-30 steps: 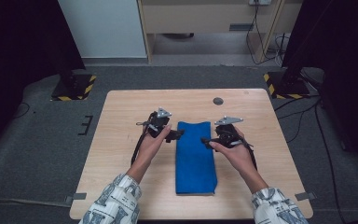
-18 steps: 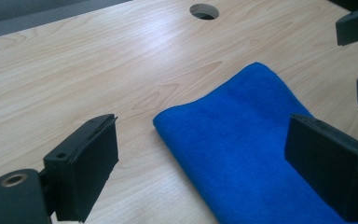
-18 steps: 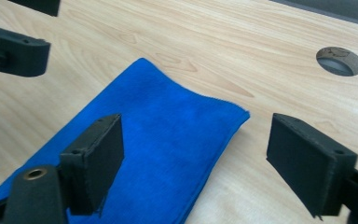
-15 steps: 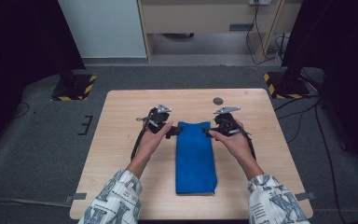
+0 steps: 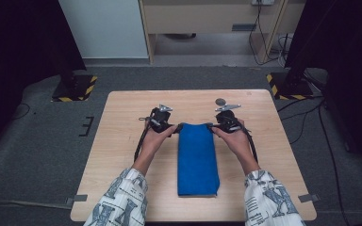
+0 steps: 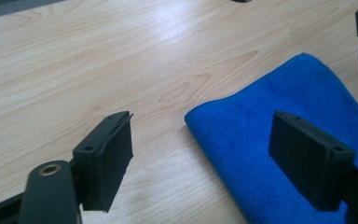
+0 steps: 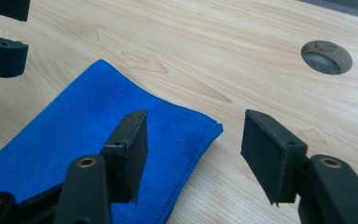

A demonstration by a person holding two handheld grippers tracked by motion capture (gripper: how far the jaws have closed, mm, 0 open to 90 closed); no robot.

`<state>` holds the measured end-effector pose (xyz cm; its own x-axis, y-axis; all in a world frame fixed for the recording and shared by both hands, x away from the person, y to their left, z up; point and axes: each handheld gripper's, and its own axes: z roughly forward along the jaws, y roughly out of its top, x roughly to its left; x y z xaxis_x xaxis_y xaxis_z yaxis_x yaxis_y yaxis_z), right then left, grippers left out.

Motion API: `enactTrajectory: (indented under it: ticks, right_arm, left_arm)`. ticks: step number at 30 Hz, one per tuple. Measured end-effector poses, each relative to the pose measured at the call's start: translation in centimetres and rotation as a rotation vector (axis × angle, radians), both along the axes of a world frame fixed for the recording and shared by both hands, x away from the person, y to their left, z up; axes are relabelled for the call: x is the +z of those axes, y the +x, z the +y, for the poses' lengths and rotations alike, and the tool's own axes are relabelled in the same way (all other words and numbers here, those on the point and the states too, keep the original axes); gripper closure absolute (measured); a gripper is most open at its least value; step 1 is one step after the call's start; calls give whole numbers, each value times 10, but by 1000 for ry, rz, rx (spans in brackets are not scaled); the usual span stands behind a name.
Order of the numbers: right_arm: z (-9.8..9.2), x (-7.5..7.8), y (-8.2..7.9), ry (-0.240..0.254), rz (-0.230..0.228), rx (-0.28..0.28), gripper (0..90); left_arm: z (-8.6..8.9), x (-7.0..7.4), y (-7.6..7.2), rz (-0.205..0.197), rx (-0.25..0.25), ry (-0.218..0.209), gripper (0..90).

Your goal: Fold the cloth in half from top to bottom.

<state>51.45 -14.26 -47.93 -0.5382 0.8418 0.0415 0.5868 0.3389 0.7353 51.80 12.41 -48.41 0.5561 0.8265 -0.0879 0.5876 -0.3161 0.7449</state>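
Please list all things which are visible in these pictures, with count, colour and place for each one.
folded cloth: one, blue, middle of the table, lying lengthwise.
table: one, light wood, centre of the room.
round hole: one, dark, far side of the table top.
stands with yellow-black bases: two, black, on the floor beyond the table's far corners.
left claw: one, black, jaws just closing, astride the cloth's far left corner.
right claw: one, black, jaws just closing, astride the far right corner.
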Motion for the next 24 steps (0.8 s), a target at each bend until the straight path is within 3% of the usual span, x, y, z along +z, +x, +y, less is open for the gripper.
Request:
enactTrajectory:
  ticks: [8, 20, 24]
  right_arm:
    - [3, -12, 7, -5, 32, -27, 417]
    - [4, -35, 27, 36, 96, -76, 450]
    - [8, -39, 29, 17, 107, -74, 452]
  left_arm:
    - [-5, -10, 5, 10, -4, 15, 268]
    - [-10, -33, 17, 34, -6, 14, 312]
    - [-15, -35, 19, 51, -3, 49, 327]
